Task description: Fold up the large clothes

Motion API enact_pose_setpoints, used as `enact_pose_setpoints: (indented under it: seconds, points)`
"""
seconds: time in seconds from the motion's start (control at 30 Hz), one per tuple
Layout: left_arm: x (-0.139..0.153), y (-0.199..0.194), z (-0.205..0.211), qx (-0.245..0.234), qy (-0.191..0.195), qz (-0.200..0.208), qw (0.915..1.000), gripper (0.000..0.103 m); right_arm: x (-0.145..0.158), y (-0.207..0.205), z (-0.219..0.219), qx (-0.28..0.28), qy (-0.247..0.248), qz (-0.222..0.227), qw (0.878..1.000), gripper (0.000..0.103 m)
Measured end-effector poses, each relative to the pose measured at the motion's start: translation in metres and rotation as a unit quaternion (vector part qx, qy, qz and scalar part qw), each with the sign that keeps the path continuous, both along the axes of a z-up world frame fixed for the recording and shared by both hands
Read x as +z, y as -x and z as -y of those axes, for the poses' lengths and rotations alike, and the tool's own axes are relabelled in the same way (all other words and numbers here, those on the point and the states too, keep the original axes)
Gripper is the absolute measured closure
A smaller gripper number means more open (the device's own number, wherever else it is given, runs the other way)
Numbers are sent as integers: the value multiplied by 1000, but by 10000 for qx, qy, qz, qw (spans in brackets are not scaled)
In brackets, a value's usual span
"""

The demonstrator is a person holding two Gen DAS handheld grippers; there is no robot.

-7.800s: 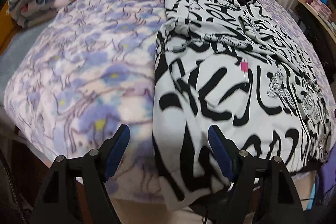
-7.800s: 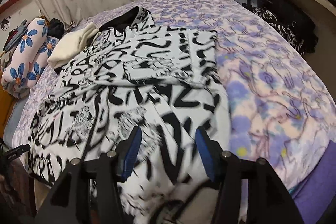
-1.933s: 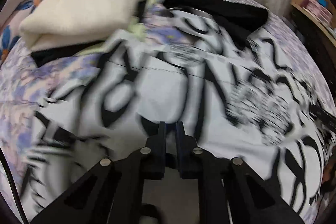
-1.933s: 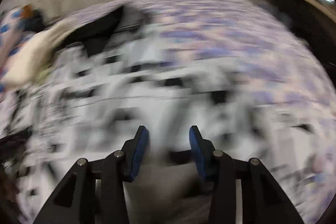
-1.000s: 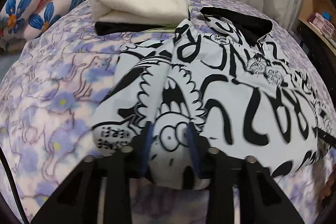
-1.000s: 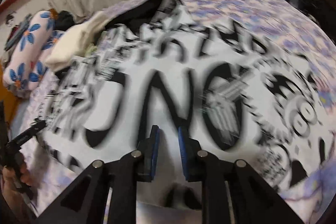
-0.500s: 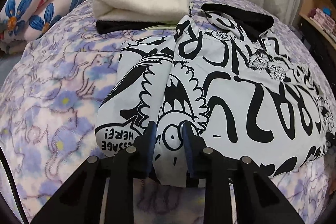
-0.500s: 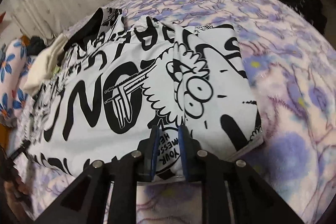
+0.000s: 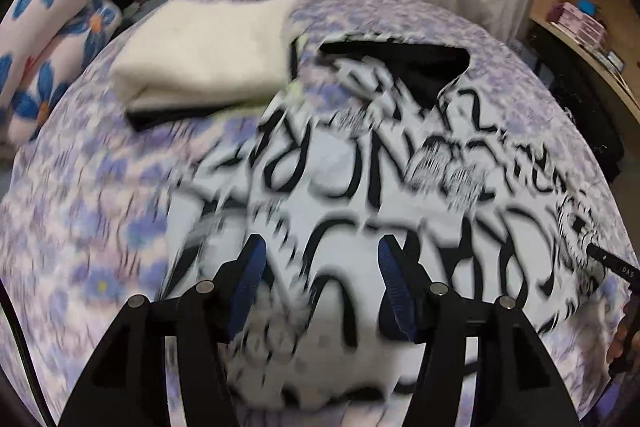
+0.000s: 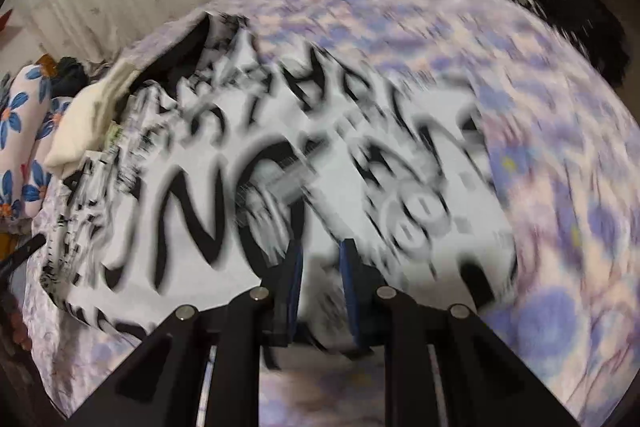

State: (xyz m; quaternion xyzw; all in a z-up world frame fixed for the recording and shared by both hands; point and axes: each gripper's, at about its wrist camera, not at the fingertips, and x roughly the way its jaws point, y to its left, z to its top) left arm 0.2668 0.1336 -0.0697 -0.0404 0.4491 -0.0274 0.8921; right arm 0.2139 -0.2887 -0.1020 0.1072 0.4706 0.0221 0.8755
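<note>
A white garment with black graffiti print [image 9: 360, 187] lies folded on the bed, its black hood lining [image 9: 400, 67] at the far end. My left gripper [image 9: 320, 247] hovers over its near left part. The jaws are opening and stand wide, and the blue pads [image 9: 250, 275] do not press the cloth under them. In the right wrist view the same garment [image 10: 240, 187] fills the middle. My right gripper [image 10: 322, 247] is shut on its near folded edge, with white cloth pinched between the narrow pads. Both views are blurred by motion.
A purple flowered bedspread [image 9: 100, 227] covers the bed. A folded cream blanket [image 9: 208, 55] lies at the far left, with rolled blue-flower bedding [image 9: 52, 27] beyond it. A curtain hangs behind, a wooden shelf [image 9: 580, 15] stands at the right, and dark clothes [image 10: 592, 27] lie off the bed's right side.
My left gripper has opened, let go of the folded edge and risen from it. The right gripper stays pinched on the cloth and has lifted a little.
</note>
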Motion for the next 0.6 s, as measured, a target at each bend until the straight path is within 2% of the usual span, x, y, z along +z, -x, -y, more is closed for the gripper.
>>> enact_pose_setpoints:
  seconds: [0.13, 0.27, 0.4, 0.47, 0.6]
  points:
    - [21, -55, 15, -142, -85, 125, 9998, 46, 38, -52, -28, 399, 22, 310, 9987, 84]
    - [36, -125, 34, -238, -255, 204, 9992, 46, 69, -136, -65, 729, 107, 643, 9952, 84]
    - [42, -186, 46, -187, -445, 230, 9986, 46, 77, -218, -88, 678, 60, 761, 9948, 84]
    - [40, -217, 51, -193, -437, 167, 9987, 46, 74, -261, -101, 599, 169, 788, 9949, 84]
    - [27, -269, 57, -154, -443, -27, 9989, 46, 62, -323, -119, 511, 258, 664, 9961, 84]
